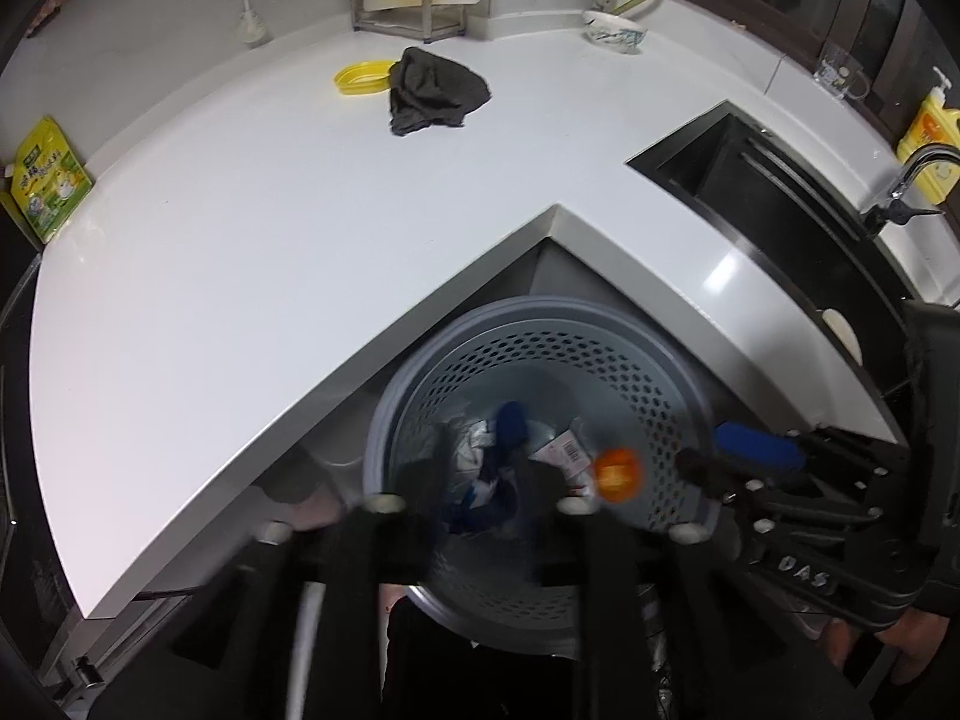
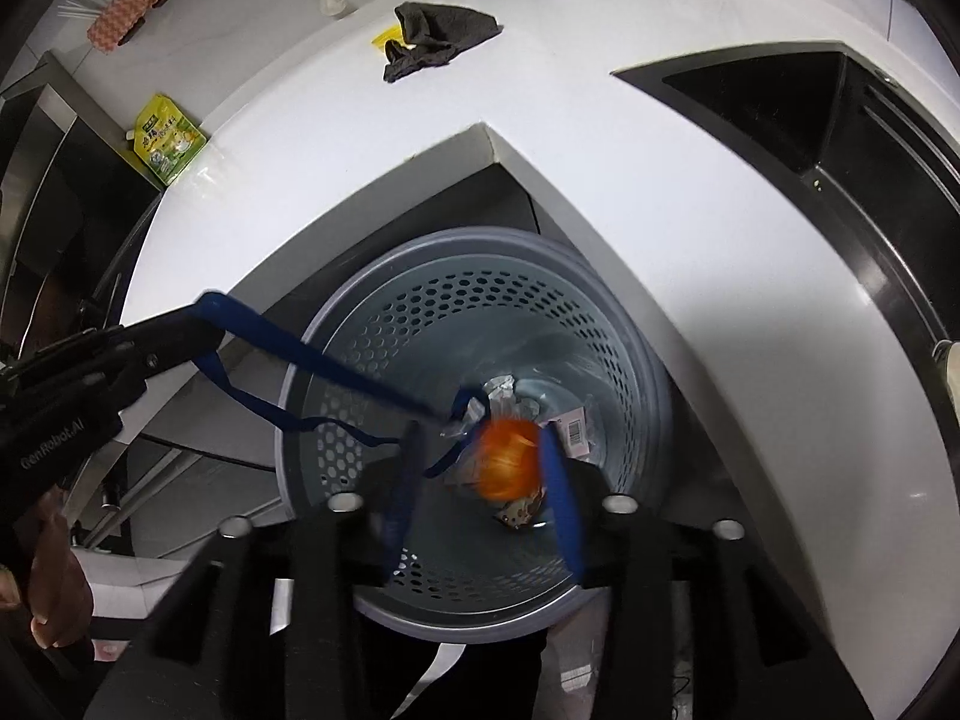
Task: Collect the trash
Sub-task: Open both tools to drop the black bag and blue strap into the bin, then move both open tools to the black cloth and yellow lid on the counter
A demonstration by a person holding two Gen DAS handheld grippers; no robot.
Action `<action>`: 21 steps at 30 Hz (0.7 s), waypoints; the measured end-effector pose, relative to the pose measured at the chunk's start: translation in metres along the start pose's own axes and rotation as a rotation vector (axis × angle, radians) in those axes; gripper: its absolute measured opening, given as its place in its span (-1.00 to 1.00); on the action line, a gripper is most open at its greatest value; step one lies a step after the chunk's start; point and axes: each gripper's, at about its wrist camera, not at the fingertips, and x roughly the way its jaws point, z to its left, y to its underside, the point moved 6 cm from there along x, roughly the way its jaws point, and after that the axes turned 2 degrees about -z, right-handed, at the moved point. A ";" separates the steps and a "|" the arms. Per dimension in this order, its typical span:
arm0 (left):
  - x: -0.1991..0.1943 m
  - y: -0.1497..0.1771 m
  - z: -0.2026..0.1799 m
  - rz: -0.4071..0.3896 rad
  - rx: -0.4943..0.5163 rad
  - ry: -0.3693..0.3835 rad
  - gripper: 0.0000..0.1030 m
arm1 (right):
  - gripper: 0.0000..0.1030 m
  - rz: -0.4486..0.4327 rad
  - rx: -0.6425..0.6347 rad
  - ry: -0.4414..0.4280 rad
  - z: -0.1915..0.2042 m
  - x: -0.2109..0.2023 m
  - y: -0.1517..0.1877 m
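right tool (image 2: 480, 468) spread, orange scrap (image 2: 509, 463) blurred between its fingers over the bin (image 2: 630, 324) | left tool (image 1: 474, 480) apart, empty | bin directly below both, right nearer | surface (image 1: 270, 228) behind

Both wrist cameras look steeply down from above into the perforated grey bin (image 1: 540, 360) (image 2: 480, 312), which stands in the inner corner of the white counter (image 1: 270, 228) (image 2: 660, 192). The left wrist view sits close over the bin's near-left side, facing the back wall; the right wrist view hangs close over its near-right side, angled the same way. Both share the bin's interior, the counter beyond it, the dark cloth (image 1: 435, 90) (image 2: 435, 36) farther back, and the sink (image 1: 780, 192) (image 2: 810, 120) to the bin's right.
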 end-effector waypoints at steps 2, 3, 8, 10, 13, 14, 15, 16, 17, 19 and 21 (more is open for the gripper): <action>-0.003 0.001 0.004 -0.010 -0.017 -0.011 0.25 | -0.23 -0.001 0.001 0.002 -0.001 -0.001 -0.001; -0.005 0.001 0.006 -0.013 -0.021 -0.008 0.25 | -0.23 -0.001 0.002 0.003 -0.002 -0.001 -0.002; -0.005 0.001 0.010 -0.009 -0.021 -0.030 0.25 | -0.23 0.001 0.009 -0.001 -0.006 -0.002 -0.002; -0.006 0.001 0.010 -0.009 -0.023 -0.038 0.25 | -0.23 0.001 0.010 -0.004 -0.007 -0.003 -0.003; -0.008 -0.001 0.010 -0.013 -0.024 -0.046 0.25 | -0.21 -0.001 0.010 -0.008 -0.007 -0.004 -0.004; -0.009 -0.002 0.010 -0.015 -0.025 -0.048 0.25 | -0.20 -0.004 0.008 -0.009 -0.007 -0.006 -0.005; -0.010 -0.003 0.010 -0.018 -0.025 -0.051 0.25 | -0.19 -0.006 0.007 -0.010 -0.008 -0.007 -0.005; -0.010 -0.004 0.010 -0.020 -0.025 -0.053 0.25 | -0.18 -0.008 0.006 -0.011 -0.008 -0.008 -0.006; -0.011 -0.004 0.010 -0.021 -0.026 -0.056 0.25 | -0.18 -0.010 0.005 -0.012 -0.008 -0.009 -0.006; -0.013 -0.006 0.010 -0.024 -0.028 -0.060 0.25 | -0.14 -0.015 0.003 -0.014 -0.008 -0.011 -0.008; -0.015 -0.008 0.010 -0.028 -0.030 -0.063 0.25 | -0.11 -0.020 0.001 -0.016 -0.008 -0.014 -0.009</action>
